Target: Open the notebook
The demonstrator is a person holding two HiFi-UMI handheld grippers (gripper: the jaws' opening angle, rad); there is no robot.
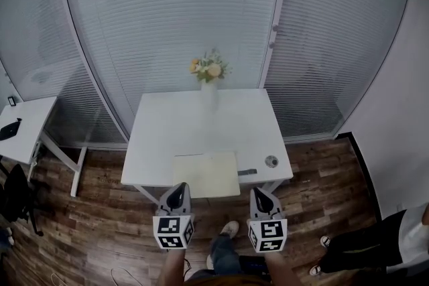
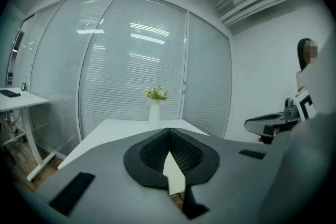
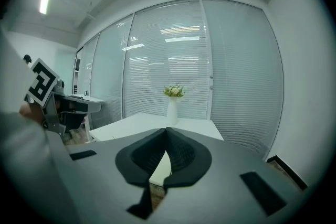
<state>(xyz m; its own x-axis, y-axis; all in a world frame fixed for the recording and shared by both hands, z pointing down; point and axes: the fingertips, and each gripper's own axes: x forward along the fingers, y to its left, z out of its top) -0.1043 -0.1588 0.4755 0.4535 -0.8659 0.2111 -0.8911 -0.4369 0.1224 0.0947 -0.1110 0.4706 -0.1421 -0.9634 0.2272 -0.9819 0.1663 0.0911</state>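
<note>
- We hold the left gripper (image 1: 177, 189) and right gripper (image 1: 261, 193) clenched and empty, short of the table (image 1: 174, 124).
- The notebook (image 1: 206, 175) lies flat at its near edge.
- Closed cover or open spread: we cannot tell.

No word, number or brand can be read in any view. The only signs are black-and-white square markers (image 1: 170, 224), coded patterns and not letters, which stand on the cube (image 1: 175, 238) at the back of the left tool (image 1: 177, 189) and likewise on that of the right tool (image 1: 261, 193). One such marker also shows at the left edge of the right gripper view.
</note>
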